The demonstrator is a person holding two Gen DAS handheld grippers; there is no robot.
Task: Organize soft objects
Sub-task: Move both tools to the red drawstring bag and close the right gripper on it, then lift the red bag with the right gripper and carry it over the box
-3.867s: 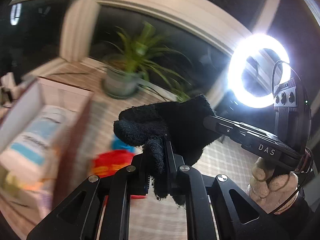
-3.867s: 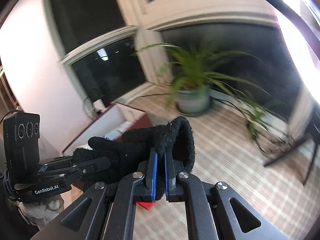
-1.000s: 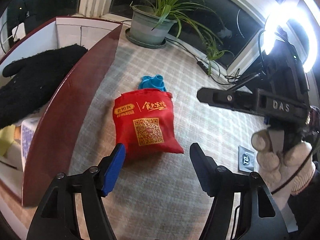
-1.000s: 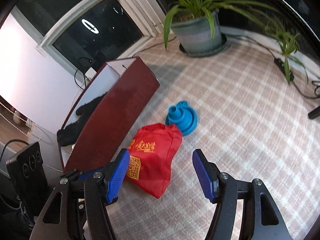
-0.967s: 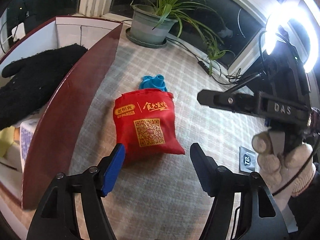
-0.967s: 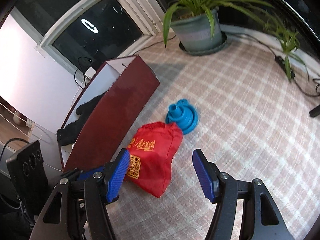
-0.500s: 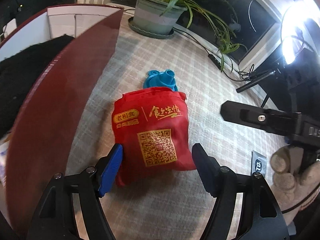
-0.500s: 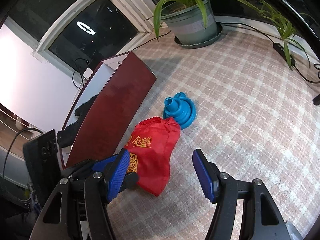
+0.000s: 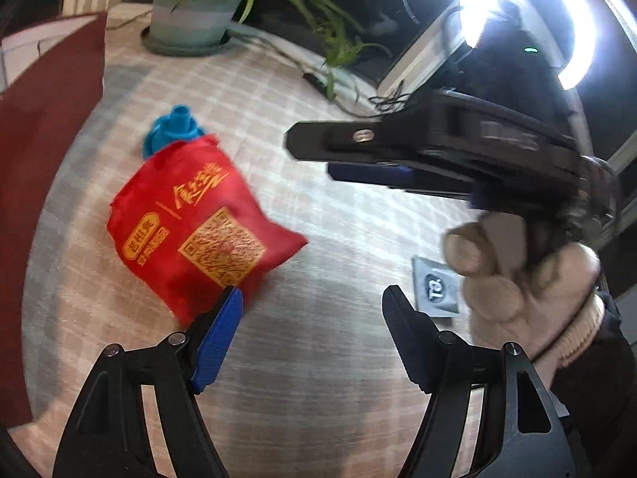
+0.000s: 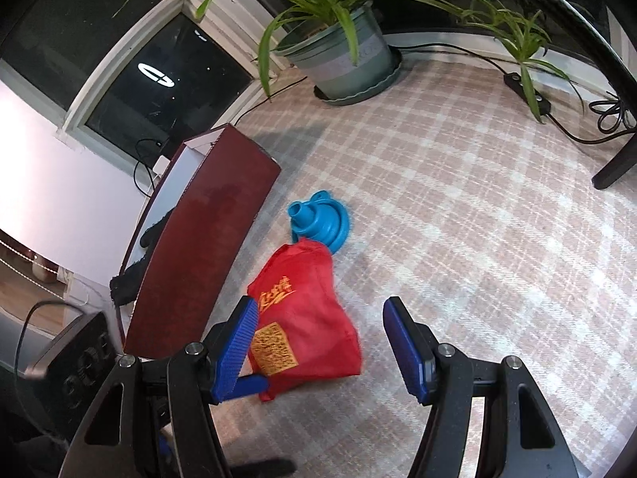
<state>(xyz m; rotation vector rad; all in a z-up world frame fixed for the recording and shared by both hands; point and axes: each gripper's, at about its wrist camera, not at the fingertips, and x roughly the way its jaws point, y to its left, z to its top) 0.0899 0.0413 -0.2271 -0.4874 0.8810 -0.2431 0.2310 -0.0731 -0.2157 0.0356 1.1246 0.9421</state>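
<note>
A red cloth bag (image 9: 199,227) with yellow print and a QR code lies on the checked tablecloth; it also shows in the right wrist view (image 10: 306,318). A blue silicone funnel (image 9: 173,129) touches its far end, also seen in the right wrist view (image 10: 320,225). My left gripper (image 9: 312,322) is open and empty, low over the cloth just right of the bag's near corner. My right gripper (image 10: 320,334) is open and empty, hovering above the bag's near end. A black glove (image 10: 135,267) lies inside the dark red box (image 10: 207,239).
The red box wall (image 9: 36,183) runs along the left. A potted spider plant (image 10: 346,55) stands at the back. A power strip and cables (image 10: 529,91) lie at the far right. A small grey tag (image 9: 436,288) lies on the cloth. A ring light (image 9: 529,12) glares.
The black glove, held by both grippers 3.9 s ago, now lies in the box and both grippers are open. Both have dropped closer to the red bag; the left has swung right.
</note>
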